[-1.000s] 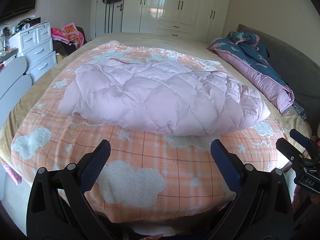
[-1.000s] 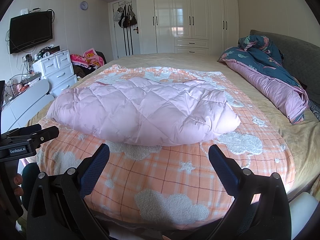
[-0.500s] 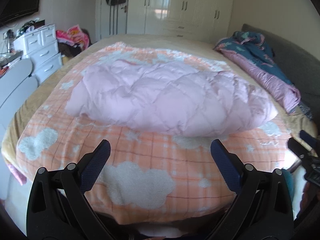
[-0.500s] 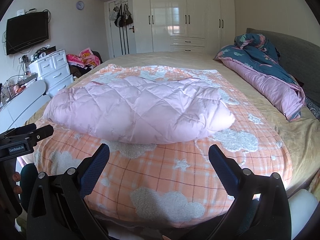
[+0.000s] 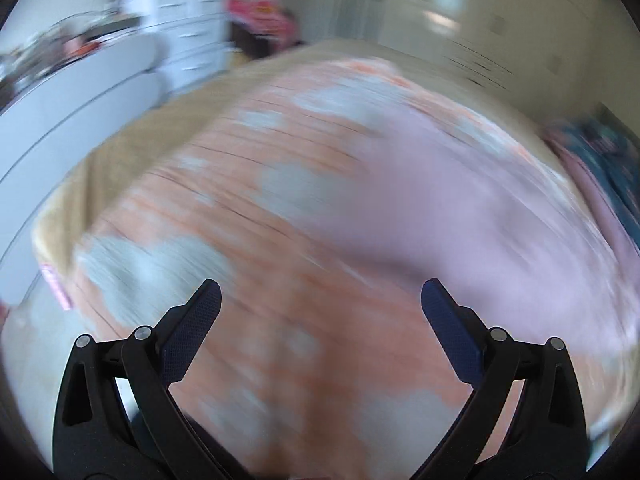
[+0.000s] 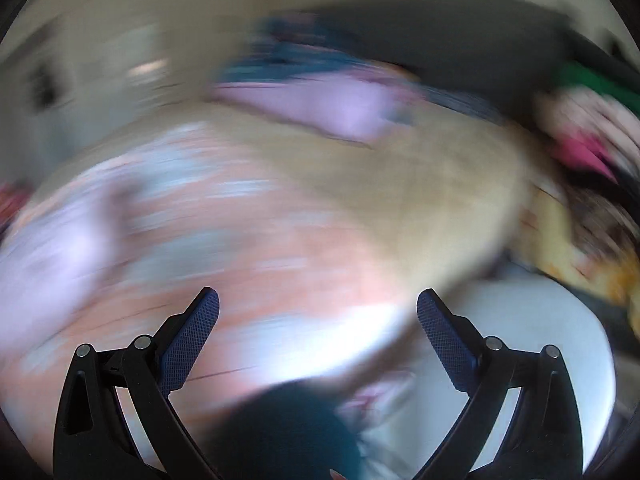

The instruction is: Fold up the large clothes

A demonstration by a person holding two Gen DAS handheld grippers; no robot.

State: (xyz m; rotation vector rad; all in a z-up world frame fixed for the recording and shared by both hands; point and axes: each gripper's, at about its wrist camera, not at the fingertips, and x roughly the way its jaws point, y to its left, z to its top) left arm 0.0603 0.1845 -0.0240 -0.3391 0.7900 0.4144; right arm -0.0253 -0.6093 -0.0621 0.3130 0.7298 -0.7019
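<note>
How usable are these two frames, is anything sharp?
Left wrist: heavy motion smear over the pink garment and bedspread; only the open left claw is crisp. Right wrist: equally smeared; only the open right claw is sharp.

Two hand-held grippers of the same build are shown, each seen from behind its own fingers. On the left hand-held gripper (image 5: 320, 300), two black plastic arms rise from the bottom corners and spread into a wide V. Each arm is made of two flat links with triangular cut-outs, joined by round silver screws. The fingers (image 5: 192, 332) are tipped with long, dark blue pads with a fine, grid-like texture, angled inward. The right hand-held gripper (image 6: 318, 304) is seen with the same black linked arms, silver screws and blue textured pads (image 6: 446, 340). No cables or markings can be made out.
</note>
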